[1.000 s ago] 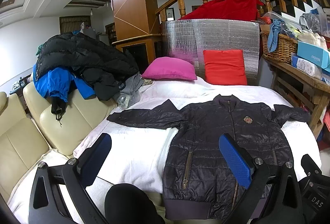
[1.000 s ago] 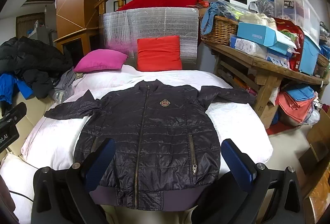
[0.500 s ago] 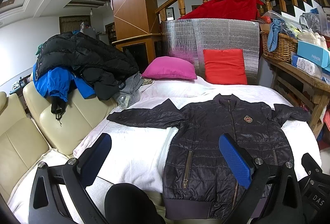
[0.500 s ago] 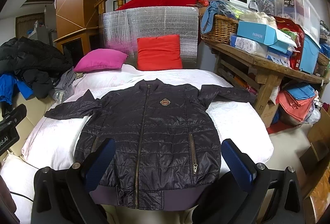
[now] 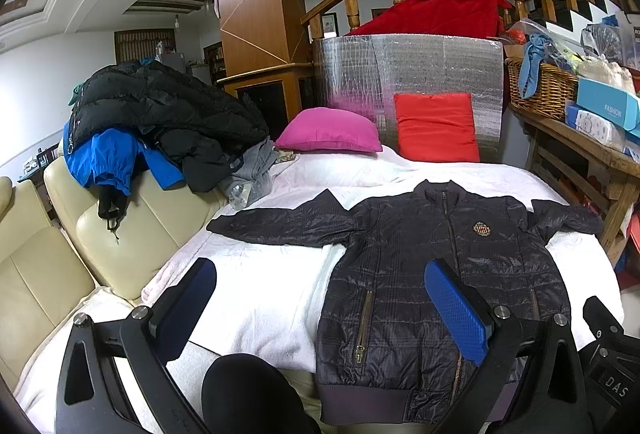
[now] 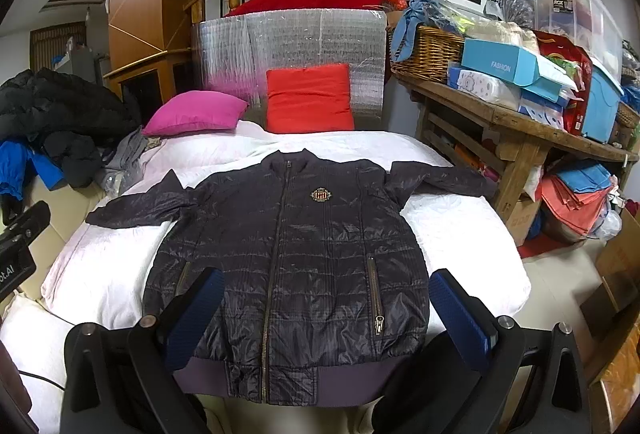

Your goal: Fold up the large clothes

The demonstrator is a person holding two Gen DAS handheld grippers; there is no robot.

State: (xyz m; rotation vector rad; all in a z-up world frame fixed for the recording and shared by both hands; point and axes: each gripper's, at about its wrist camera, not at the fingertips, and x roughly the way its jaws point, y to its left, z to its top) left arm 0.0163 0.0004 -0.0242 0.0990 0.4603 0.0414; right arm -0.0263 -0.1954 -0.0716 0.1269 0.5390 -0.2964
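Left wrist view: left gripper (image 5: 320,308), fingers spread and empty, hovers above the dark quilted jacket (image 5: 436,274) lying flat, zipped, sleeves outstretched on the white bed (image 5: 260,286). Right wrist view: right gripper (image 6: 332,314), likewise spread, faces the hem (image 6: 280,382). Folding appears not yet begun; a sleeve likely needs grasping next.

You are getting sharp, evenly lit indoor views; fisheye bending and dark vignetting are crowding every corner.

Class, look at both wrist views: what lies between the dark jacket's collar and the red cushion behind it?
Only bare white bed cover lies between the dark jacket collar and the red cushion. The right wrist view shows it best.
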